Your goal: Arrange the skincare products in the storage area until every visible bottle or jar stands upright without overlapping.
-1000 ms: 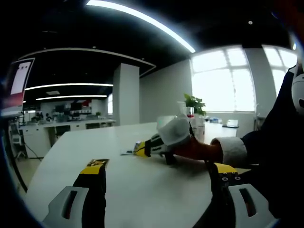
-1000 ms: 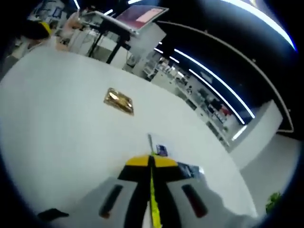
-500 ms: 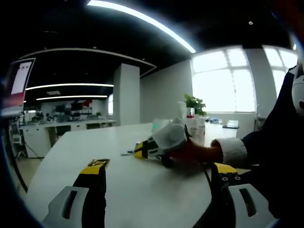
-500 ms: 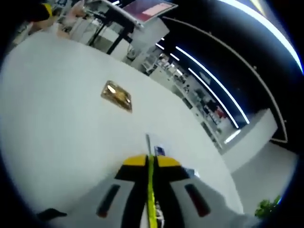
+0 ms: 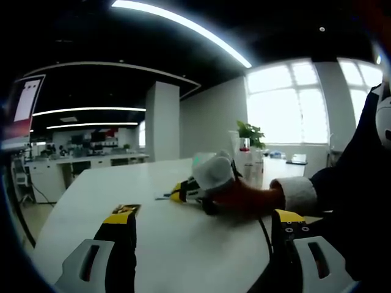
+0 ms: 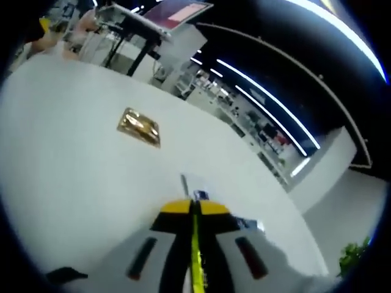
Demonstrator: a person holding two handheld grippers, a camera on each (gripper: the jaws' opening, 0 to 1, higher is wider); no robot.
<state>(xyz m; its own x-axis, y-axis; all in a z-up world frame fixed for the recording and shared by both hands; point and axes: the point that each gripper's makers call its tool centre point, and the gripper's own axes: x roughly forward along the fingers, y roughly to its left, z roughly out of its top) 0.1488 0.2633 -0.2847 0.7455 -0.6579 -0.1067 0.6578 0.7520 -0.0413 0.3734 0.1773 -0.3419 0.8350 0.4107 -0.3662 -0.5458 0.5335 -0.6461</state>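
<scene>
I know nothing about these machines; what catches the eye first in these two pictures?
In the left gripper view, the right gripper, held by a gloved hand, reaches across the white table, with pale bottles standing behind it. In the right gripper view, its yellow-tipped jaws are pressed together, and a shiny gold packet lies beyond them.

Table [image 5: 183, 244] was plain white. Left gripper [image 5: 201, 223]: black jaws w/ yellow tips, light grey bodies w/ dark slots. Right gripper [image 6: 194, 207]: yellow tips over black, grey-white body. Packet [image 6: 138, 126] on table was shiny gold. Small card [image 6: 200, 195] by right gripper's tips was blue & white. Plant [image 5: 249, 131] was green. Sleeve [image 5: 342, 183] was dark navy w/ grey-white cuff.
</scene>
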